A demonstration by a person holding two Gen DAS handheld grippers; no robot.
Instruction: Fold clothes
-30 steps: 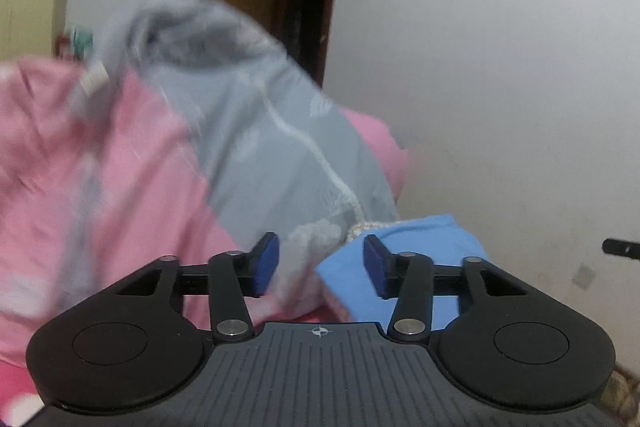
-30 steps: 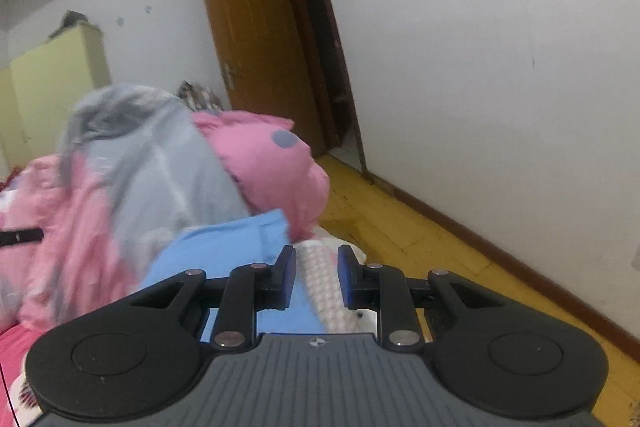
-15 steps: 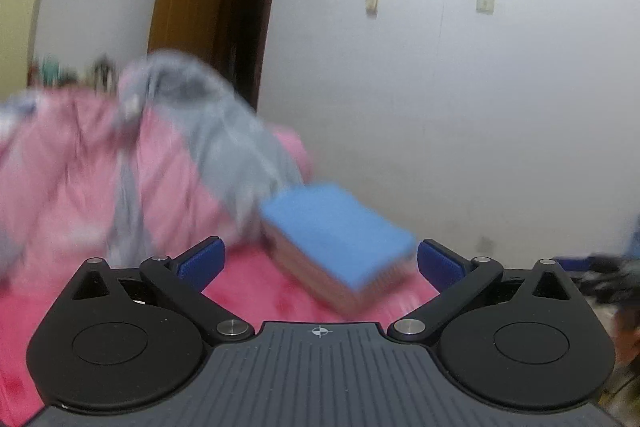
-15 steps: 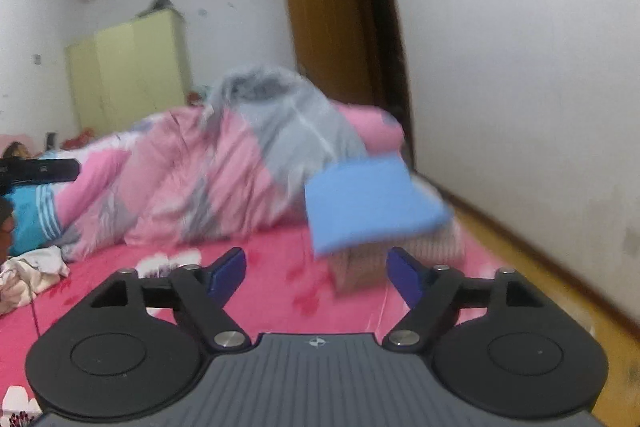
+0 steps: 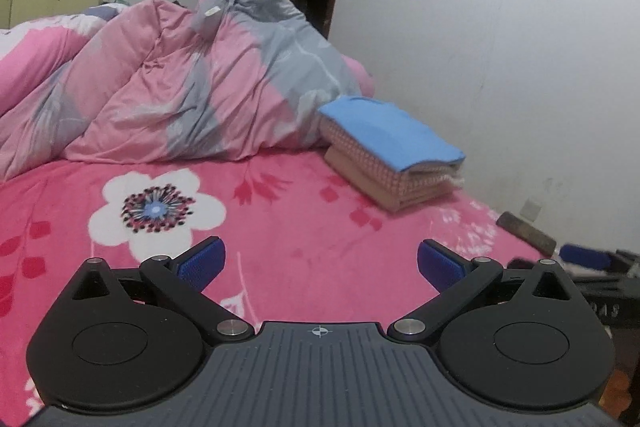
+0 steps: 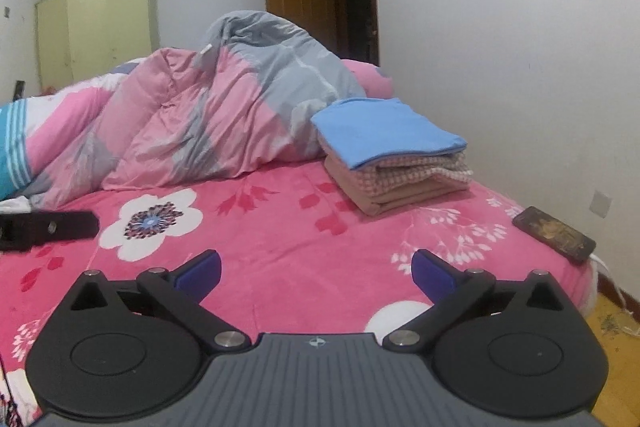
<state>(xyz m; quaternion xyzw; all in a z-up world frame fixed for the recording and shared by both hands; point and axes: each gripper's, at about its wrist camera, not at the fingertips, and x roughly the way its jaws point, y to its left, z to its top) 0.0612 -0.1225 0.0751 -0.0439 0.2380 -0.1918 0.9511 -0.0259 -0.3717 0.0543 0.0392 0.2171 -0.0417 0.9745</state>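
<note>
A folded blue garment lies on top of a stack of folded pink checked cloths at the far right of the bed, against the quilt. My left gripper hangs well back from the stack over the pink sheet, open and empty. My right gripper is just as far back; its jaws are opening wide with nothing between them. The left gripper's black body shows at the left edge of the right wrist view. The right gripper shows blurred at the right edge of the left wrist view.
A heaped pink and grey quilt fills the back of the bed. The pink flowered sheet spreads in front. A dark phone lies near the bed's right edge, by the white wall. Wooden floor lies beyond that edge.
Both grippers have pulled back from the stack and their jaws have spread from nearly shut to wide. The blue garment was let go and now rests on the stack.
</note>
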